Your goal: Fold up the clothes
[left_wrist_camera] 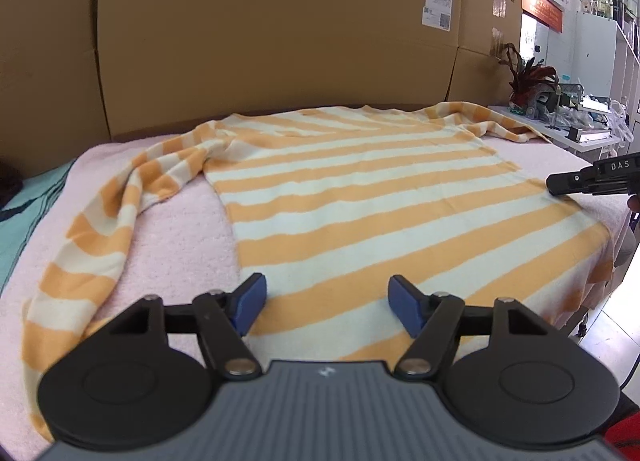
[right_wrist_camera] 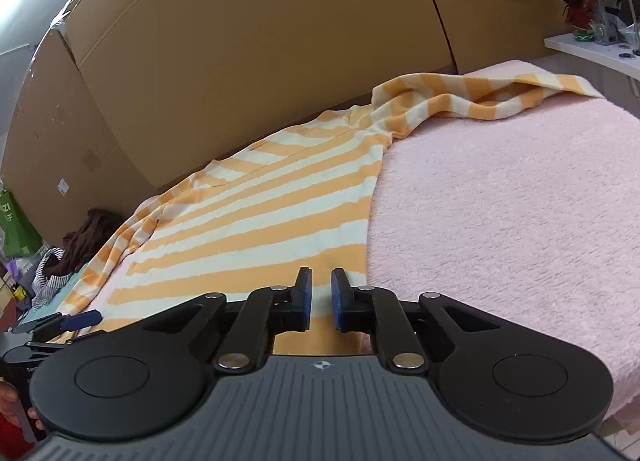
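Two jaws released | left gripper [left_wrist_camera: 326, 303], right gripper [right_wrist_camera: 321, 298] over striped sweater [left_wrist_camera: 360, 197] hem | pink blanket [right_wrist_camera: 500, 201] bare rightward

Pink fleece blanket [right_wrist_camera: 500, 201] covering the work surface

An orange-and-cream striped sweater [left_wrist_camera: 360, 197] lies flat on it, sleeves spread to both sides; a teal cloth [left_wrist_camera: 24, 213] shows at the blanket's left edge.

The sweater [left_wrist_camera: 360, 197] lies spread flat on the blanket [right_wrist_camera: 500, 201] toward its left edge, sleeves out sideways; cardboard boxes [left_wrist_camera: 260, 29] stand behind, a shelf [left_wrist_camera: 560, 129] at the far right corner.
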{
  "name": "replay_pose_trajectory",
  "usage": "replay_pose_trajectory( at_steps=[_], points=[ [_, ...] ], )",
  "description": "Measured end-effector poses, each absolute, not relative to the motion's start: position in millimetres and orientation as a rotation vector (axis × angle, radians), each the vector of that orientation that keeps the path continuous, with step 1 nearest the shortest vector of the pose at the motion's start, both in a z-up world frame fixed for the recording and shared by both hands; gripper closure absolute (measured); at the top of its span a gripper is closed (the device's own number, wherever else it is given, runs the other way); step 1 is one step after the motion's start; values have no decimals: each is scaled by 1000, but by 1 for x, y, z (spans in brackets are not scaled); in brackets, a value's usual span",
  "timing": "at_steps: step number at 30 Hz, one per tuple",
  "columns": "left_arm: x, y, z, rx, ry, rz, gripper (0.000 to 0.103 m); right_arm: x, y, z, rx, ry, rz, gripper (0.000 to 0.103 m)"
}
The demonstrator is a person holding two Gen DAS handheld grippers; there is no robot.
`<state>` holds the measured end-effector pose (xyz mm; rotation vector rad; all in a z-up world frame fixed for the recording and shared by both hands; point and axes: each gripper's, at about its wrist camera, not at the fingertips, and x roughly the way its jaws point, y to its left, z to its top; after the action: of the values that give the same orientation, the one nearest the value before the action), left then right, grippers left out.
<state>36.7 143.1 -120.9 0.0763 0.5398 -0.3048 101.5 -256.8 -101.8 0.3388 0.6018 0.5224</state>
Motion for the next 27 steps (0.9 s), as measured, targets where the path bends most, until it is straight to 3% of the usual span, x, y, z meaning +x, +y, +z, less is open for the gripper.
replay_pose_trajectory(
  at_steps=[1, 5, 7, 10, 12, 13, 17, 19, 21, 22, 23, 25, 27],
  points=[
    [41, 139, -115, 78, 516, -312, 33, 102, -259, -100, 339, 599, 515, 82],
    [70, 113, -109, 97, 501, -357, 23, 116, -230, -93, 326, 582, 587, 76],
    [82, 105, -120, 146, 551, -335, 28, 129, -217, -99, 307, 628, 563, 72],
    [88, 112, -124, 127, 592, -327, 23, 133, -227, -105, 307, 627, 532, 78],
    [92, 117, -118, 97, 599, -327, 32, 137, -233, -101, 291, 622, 486, 80],
    [95, 115, -112, 89, 581, -327, 32, 139, -235, -98, 279, 616, 466, 76],
    [130, 96, -90, 34, 520, -308, 16, 165, -215, -83, 294, 585, 535, 75],
    [156, 84, -88, 17, 519, -261, 15, 188, -197, -84, 278, 605, 544, 75],
    [183, 75, -94, 23, 569, -169, 21, 212, -186, -91, 220, 636, 487, 75],
    [193, 75, -99, 16, 577, -125, 21, 221, -186, -95, 204, 648, 446, 76],
    [203, 76, -103, 8, 584, -80, 20, 225, -190, -95, 202, 640, 406, 84],
    [216, 80, -112, -21, 607, -26, 17, 233, -198, -96, 198, 624, 327, 84],
    [227, 84, -120, -56, 633, 5, 16, 237, -202, -94, 192, 598, 267, 77]
  ],
)
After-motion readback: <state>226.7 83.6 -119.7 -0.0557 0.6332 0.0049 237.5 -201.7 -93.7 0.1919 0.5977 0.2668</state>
